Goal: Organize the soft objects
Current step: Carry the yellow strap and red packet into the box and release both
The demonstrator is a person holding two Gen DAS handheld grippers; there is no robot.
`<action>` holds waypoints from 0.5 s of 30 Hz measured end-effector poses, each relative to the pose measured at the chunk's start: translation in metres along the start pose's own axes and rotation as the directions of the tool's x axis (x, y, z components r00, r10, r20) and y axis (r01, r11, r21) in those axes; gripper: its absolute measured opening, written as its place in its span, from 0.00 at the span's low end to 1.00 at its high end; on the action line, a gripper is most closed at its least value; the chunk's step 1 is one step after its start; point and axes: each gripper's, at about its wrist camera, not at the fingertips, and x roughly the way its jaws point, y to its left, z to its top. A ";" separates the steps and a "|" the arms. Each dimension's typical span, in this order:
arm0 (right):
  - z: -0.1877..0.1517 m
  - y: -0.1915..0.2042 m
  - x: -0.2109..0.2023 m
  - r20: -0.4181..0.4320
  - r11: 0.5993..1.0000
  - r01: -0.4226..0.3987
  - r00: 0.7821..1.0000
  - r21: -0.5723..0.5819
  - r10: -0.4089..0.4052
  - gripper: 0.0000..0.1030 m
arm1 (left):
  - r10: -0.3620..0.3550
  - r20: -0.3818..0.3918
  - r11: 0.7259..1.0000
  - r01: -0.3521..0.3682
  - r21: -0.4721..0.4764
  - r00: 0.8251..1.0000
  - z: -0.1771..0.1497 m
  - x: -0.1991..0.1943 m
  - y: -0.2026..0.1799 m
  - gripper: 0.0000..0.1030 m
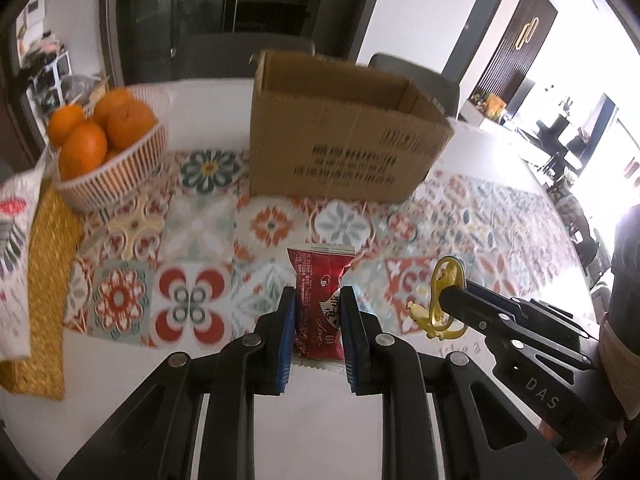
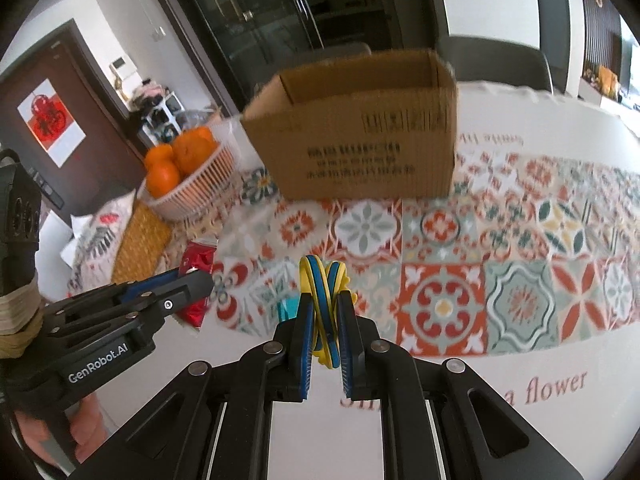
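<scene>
My left gripper point(image 1: 318, 300) is shut on a red snack packet point(image 1: 320, 280) with white lettering, held upright above the patterned tablecloth point(image 1: 192, 224). To its right, my right gripper point(image 1: 448, 298) holds a thin yellow-and-blue band point(image 1: 444, 304). In the right wrist view the right gripper point(image 2: 325, 300) is shut on that twisted yellow-and-blue band point(image 2: 320, 280), lifted off the cloth. The left gripper point(image 2: 200, 284) shows at the left with the red packet point(image 2: 198, 268) in it. An open cardboard box point(image 1: 344, 132) point(image 2: 360, 136) stands on the table beyond both grippers.
A white ribbed basket point(image 1: 116, 172) point(image 2: 196, 188) of oranges stands at the left. A woven yellow mat point(image 1: 48, 264) point(image 2: 140, 244) and a patterned cloth point(image 1: 12, 264) lie beside it. Dark chairs point(image 2: 492, 60) stand behind the table.
</scene>
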 end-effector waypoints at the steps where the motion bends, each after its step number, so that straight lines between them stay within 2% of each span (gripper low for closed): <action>1: 0.004 0.000 -0.003 0.012 1.000 -0.002 1.000 -0.002 0.002 0.13 | -0.001 0.014 1.000 0.001 0.005 1.000 0.005 -0.003 -0.002 0.21; 15: 0.065 0.004 -0.031 0.168 0.999 -0.007 0.986 -0.042 0.014 0.13 | -0.007 0.156 0.999 0.001 0.038 0.988 0.065 -0.030 -0.017 0.21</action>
